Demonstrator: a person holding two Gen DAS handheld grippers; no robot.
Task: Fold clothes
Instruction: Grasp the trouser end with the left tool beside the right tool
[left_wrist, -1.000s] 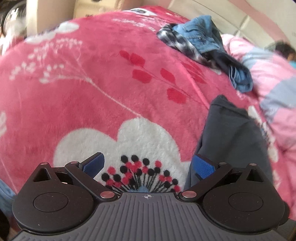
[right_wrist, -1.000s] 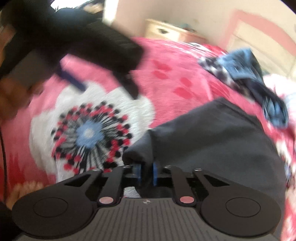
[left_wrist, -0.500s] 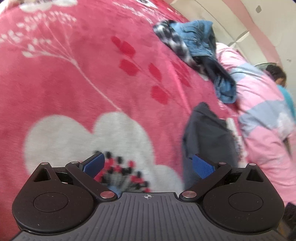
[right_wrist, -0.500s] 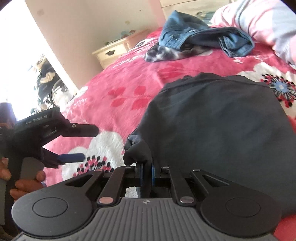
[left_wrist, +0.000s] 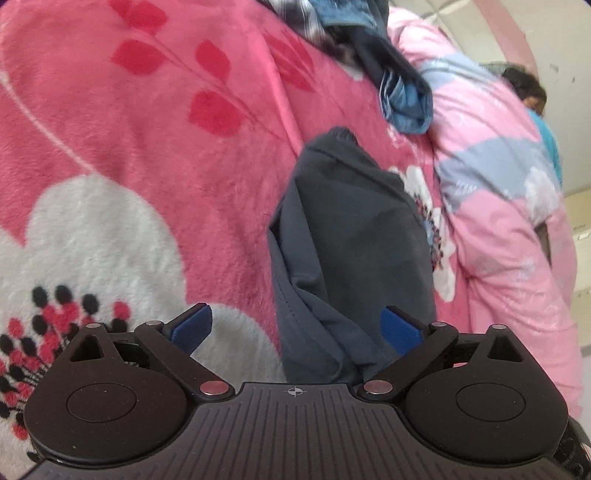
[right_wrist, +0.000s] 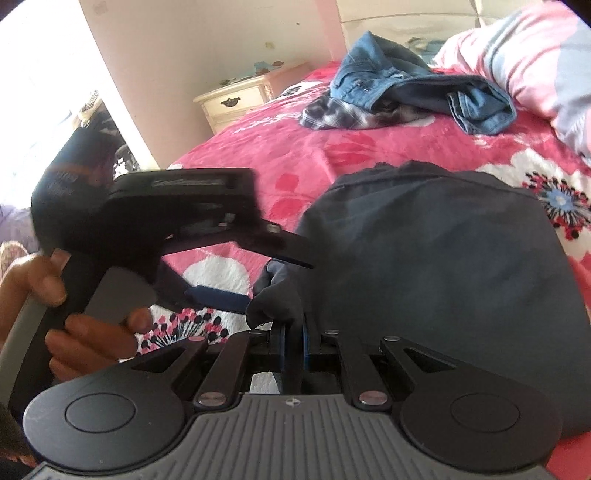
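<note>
- Dark grey garment (right_wrist: 443, 266) is pinched at one bunched corner by the right gripper (right_wrist: 293, 343), whose blue pads are clamped tight on the fabric with almost no gap.
- From that pinch the rest of the cloth spreads away and to the right of the tool in the right wrist view, lying mostly flat on the pink floral blanket (right_wrist: 295, 162).
- The left gripper (left_wrist: 295, 328) has its jaws wide and they're closing at this moment. A folded ridge of the garment (left_wrist: 343, 258) sits between the blue pads, nearer the right pad, but neither pad presses on it as far as I can see.
- In the right wrist view the left gripper (right_wrist: 258, 284) comes in from the left, held by a hand (right_wrist: 85, 325) on its grip, its fingers reaching the same corner just beside the right one's pinch. It's blurred, so can't tell if it touches.
- Further out on the blanket, well apart from both tools, there's a heap of denim jeans (right_wrist: 406, 85) over a plaid shirt (right_wrist: 343, 114).
- A pink and grey quilt (left_wrist: 498, 177) is bunched along the far right side of the bed, near the garment's far edge.
- A cream nightstand (right_wrist: 240, 99) stands past the bed against the wall.
</note>
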